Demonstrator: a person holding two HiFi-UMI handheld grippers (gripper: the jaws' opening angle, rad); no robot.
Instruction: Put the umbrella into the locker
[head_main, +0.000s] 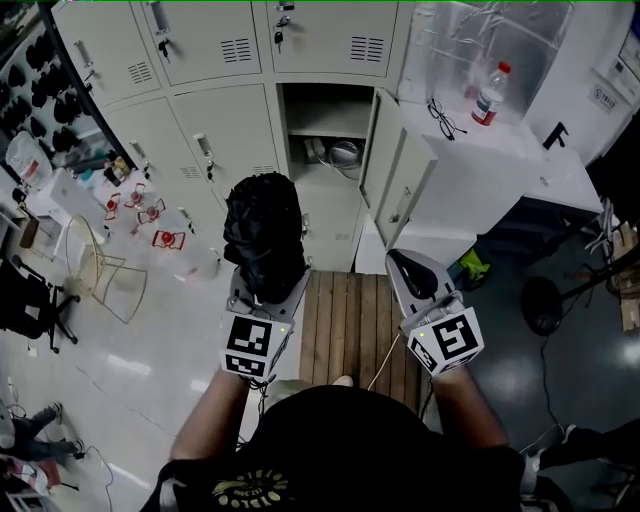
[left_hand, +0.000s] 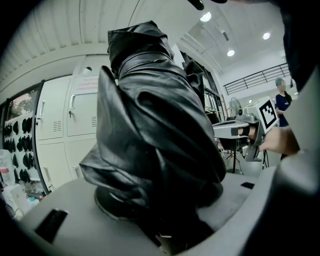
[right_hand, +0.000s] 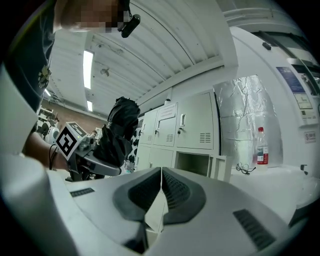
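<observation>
Umbrella of black, bunched fabric (head_main: 263, 235), held upright and clenched in the left claw (head_main: 268, 292), well apart from the open grey metal locker compartment (head_main: 322, 118) at the far side. The right claw (right_hand: 160, 186) is pressed shut, empty. Loose folds could be snagged on the door edge and the bundle dragged from the grip.

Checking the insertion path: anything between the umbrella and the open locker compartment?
Bare stretch: in the head view nothing stands between the umbrella and the open locker; its door hangs aside to the right. The right gripper view agrees.
</observation>
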